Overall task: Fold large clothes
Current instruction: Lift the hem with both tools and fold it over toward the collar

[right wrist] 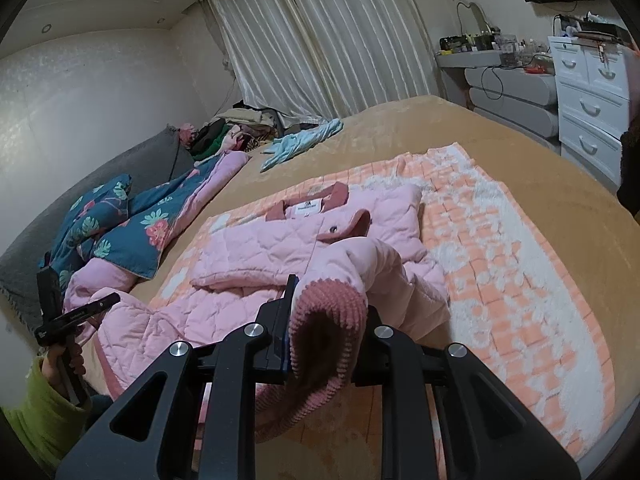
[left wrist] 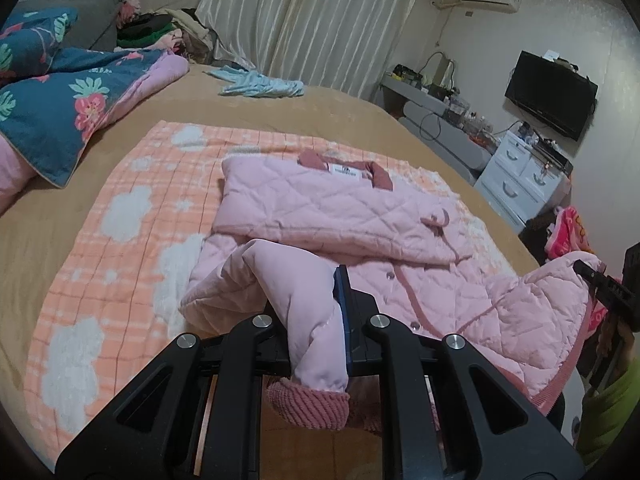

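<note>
A pink quilted jacket [left wrist: 332, 208] with a dusty-rose collar lies on an orange-and-white checked blanket [left wrist: 132, 208] on the bed; it also shows in the right wrist view [right wrist: 256, 248]. My left gripper [left wrist: 316, 320] is shut on one sleeve [left wrist: 304, 304] near its rose knit cuff and holds it raised above the jacket's lower part. My right gripper [right wrist: 324, 316] is shut on the other sleeve's knit cuff [right wrist: 328, 312], lifted over the jacket's near edge. Each gripper also shows at the edge of the other's view, at the jacket's hem.
A blue floral quilt [left wrist: 60, 96] lies bunched at the bed's left. A light blue garment [left wrist: 260, 84] lies at the far side, near a clothes pile [right wrist: 240, 128]. A white drawer chest [right wrist: 592, 92], a grey desk [left wrist: 440, 120] and a wall TV [left wrist: 552, 92] stand right of the bed.
</note>
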{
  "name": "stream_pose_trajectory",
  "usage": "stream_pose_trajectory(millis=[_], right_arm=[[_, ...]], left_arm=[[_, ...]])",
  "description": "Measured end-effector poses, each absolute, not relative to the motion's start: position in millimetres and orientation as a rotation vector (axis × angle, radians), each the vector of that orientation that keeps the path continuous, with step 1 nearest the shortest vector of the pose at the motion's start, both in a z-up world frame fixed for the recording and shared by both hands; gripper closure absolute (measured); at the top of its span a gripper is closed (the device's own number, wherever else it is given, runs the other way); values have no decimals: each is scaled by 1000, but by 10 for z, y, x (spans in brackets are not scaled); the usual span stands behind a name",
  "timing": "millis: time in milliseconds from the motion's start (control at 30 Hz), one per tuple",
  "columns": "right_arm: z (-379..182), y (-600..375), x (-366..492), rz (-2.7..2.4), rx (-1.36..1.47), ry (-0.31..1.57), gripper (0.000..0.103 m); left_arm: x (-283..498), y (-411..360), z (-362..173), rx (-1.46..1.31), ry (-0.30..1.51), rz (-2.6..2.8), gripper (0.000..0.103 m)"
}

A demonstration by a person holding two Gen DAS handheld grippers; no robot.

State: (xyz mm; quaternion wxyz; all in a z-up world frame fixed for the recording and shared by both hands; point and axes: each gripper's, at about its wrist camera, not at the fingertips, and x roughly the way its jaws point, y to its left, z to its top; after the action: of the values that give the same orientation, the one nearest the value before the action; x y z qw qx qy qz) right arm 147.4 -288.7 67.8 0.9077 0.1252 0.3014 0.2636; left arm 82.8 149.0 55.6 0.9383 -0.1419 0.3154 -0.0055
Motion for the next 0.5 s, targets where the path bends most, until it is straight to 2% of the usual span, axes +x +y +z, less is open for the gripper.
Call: stream_pose_trajectory(millis=[500], right_arm=[[966, -2930, 1906, 495, 285, 593, 85]], left_arm=[[1228, 1551, 974, -266, 575, 18, 95]])
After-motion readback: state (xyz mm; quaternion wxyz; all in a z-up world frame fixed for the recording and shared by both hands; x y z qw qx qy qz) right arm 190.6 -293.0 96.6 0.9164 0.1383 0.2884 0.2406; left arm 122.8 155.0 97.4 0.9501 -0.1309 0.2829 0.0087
